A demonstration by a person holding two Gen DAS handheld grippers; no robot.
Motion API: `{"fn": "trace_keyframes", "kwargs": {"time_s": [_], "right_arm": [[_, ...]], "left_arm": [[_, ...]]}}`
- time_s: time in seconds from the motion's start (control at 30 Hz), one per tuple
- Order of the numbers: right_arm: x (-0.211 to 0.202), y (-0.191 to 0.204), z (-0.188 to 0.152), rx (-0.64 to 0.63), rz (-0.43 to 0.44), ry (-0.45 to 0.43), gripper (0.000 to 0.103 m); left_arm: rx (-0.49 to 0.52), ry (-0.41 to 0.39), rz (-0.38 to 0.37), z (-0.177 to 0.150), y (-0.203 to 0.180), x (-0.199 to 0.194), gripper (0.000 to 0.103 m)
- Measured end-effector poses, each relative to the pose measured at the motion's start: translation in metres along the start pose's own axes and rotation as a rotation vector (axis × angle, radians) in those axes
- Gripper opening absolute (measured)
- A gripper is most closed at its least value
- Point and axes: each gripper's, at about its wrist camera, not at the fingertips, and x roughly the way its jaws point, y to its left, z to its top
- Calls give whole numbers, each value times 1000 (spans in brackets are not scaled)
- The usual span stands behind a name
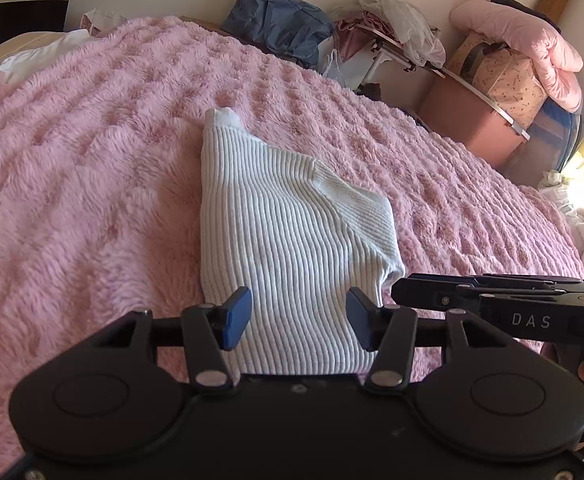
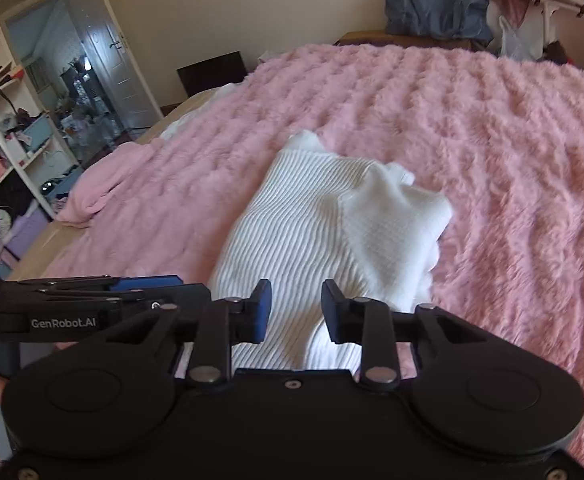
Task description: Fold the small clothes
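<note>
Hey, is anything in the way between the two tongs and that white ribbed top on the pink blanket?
Nothing visible. The white ribbed top lies in the open on the pink fluffy blanket, directly ahead of both tongs. The left tongs and right tongs stand open over its near edge, side by side, with only knit fabric between their pads.

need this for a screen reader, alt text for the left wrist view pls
A folded white ribbed garment lies on a fluffy pink blanket, with the left gripper open just above its near edge. The right gripper reaches in from the right, and bags and bedding are piled against the far wall.
</note>
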Motion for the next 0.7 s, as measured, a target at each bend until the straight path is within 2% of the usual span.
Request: {"fn": "trace_keyframes", "kwargs": {"time_s": [0.07, 0.2, 0.3, 0.5, 0.7], "right_arm": [[4, 6, -13, -37, 12, 26, 20], [19, 4, -29, -35, 22, 75, 20], [34, -1, -33, -43, -60, 97, 19], [50, -18, -37, 24, -72, 127, 15], [55, -18, -40, 25, -90, 128, 13]], "left_arm": [[16, 14, -14, -9, -2, 0, 55], [15, 57, -17, -22, -5, 15, 55], [46, 89, 18, -28, -7, 31, 55], [55, 128, 47, -36, -3, 54, 56], [39, 131, 46, -35, -2, 57, 56]]}}
